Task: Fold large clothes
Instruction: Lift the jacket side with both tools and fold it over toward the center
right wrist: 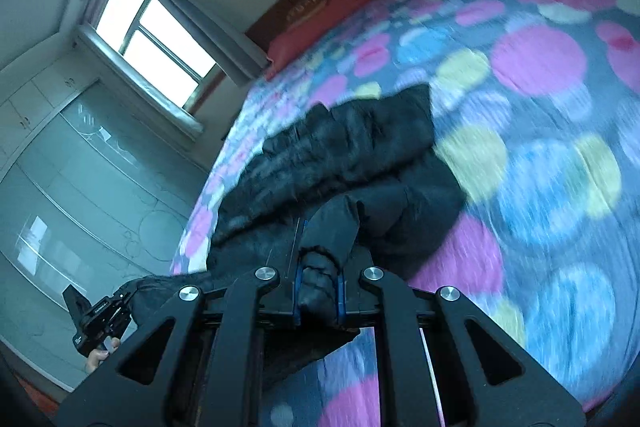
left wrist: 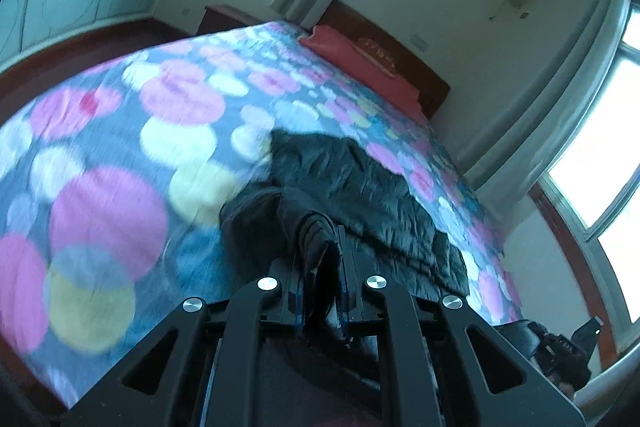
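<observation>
1. nearest, left wrist view: the left gripper [left wrist: 320, 259] has its jaws closed narrow on a bunched fold of the black jacket [left wrist: 360, 187]; the cloth stands up between the two fingers and hides their tips.
2. nearest, right wrist view: the right gripper [right wrist: 318, 267] likewise has its jaws pinched on a puffy edge of the jacket [right wrist: 352, 147], which bulges out just ahead of the fingers.
3. each gripper shows at the low edge of the other's view, the right gripper [left wrist: 560, 347] low on the right and the left gripper [right wrist: 100, 315] low on the left, so the two grips lie well apart along the near edge of the jacket.
4. just beyond the jaws: the bulk of the jacket lies on the bed [left wrist: 120, 147], running away from both grippers toward the headboard; its long axis points roughly forward, and it rests near the window-side edge of the mattress.
5. judged relation: the free cloth lies ahead of both jaws, so a fold would likely carry the held edge forward over the body; neither arm looks clearly nearer.
6. farthest: a red pillow [left wrist: 360, 63] lies at the head of the bed, well apart from the jacket; the spotted bedcover is blurred.
</observation>
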The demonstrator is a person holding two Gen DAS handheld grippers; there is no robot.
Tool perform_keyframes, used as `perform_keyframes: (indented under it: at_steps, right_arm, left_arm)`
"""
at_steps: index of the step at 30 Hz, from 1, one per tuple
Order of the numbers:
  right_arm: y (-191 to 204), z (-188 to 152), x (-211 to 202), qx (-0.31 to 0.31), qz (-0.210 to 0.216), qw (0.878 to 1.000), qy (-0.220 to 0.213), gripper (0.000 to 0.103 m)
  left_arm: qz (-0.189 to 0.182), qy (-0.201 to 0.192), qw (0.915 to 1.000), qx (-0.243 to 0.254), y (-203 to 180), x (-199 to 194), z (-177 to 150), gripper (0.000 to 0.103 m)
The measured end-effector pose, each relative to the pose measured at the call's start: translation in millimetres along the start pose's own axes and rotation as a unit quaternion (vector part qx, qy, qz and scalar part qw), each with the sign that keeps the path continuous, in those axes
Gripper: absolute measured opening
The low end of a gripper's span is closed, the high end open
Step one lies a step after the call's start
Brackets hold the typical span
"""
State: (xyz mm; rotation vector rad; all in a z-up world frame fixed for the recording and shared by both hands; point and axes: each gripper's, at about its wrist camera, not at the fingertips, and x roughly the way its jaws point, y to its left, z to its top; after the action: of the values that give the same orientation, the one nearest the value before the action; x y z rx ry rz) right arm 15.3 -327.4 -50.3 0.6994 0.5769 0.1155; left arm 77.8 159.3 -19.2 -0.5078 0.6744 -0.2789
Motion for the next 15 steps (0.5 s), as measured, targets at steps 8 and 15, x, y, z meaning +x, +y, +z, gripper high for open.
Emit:
perform_keyframes:
  at_steps: [8,15]
  right_arm:
    - [-8.5,72.8,72.2,0.02,0.001,1.0,-0.016,0.011]
    - [-45.8,118.0,162.7,0.054,-0.034,0.998,0.014,0.011]
  left_arm:
    - [0.02,-0.006,0.9998,0.004,-16.9,84.6,63.1,0.012]
    - [0.056,0.025,0.9981,0.003,-16.2,180.0,98.2,0.012]
